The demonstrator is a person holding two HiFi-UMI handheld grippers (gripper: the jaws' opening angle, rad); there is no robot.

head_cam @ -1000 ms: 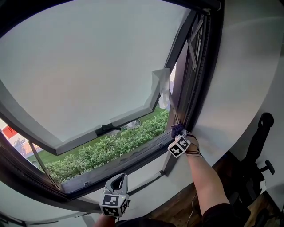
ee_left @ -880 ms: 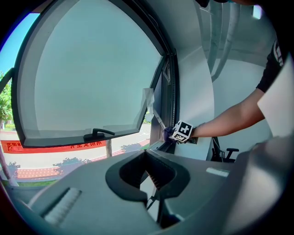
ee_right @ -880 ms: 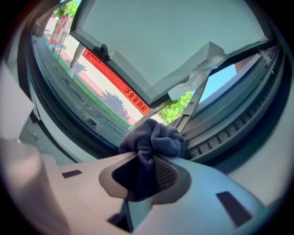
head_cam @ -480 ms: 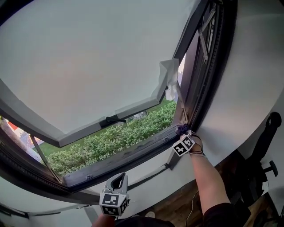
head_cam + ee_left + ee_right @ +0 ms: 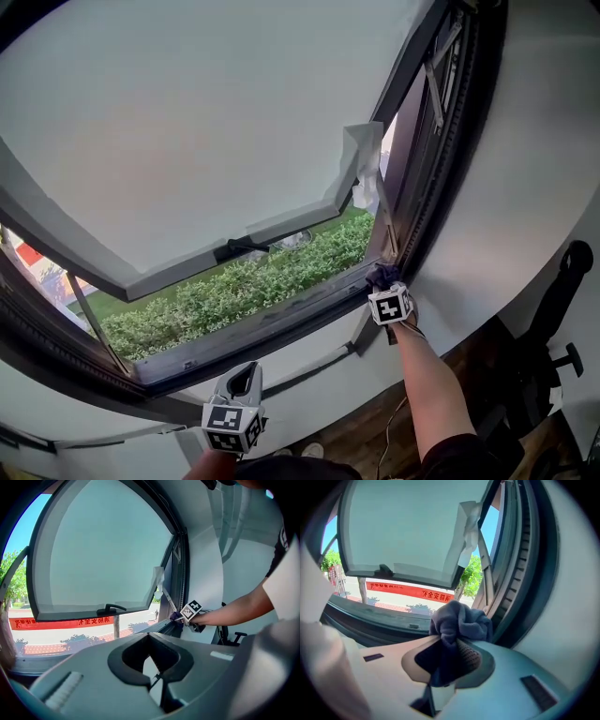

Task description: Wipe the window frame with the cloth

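The dark window frame [image 5: 272, 330] has its frosted sash [image 5: 187, 122] swung outward. A dark blue cloth [image 5: 381, 275] is bunched in my right gripper [image 5: 383, 285], which is shut on it and presses it into the frame's lower right corner. In the right gripper view the cloth [image 5: 459, 620] bulges out of the right gripper [image 5: 449, 644], close to the frame's bottom rail [image 5: 370, 620]. My left gripper [image 5: 244, 379] hangs low below the sill, shut and holding nothing. From the left gripper [image 5: 152, 665] view, the cloth [image 5: 175, 615] shows at the far corner.
A black handle [image 5: 239, 248] sits on the sash's lower edge. A white scrap [image 5: 361, 159] hangs from the sash corner, beside a metal stay arm [image 5: 384, 214]. A green hedge [image 5: 234, 295] lies outside. A black office chair [image 5: 562, 309] stands at the right by the wall.
The right gripper has turned at the wrist, its marker cube now facing up, while the cloth stays in the lower right corner. The left gripper sits slightly lower.
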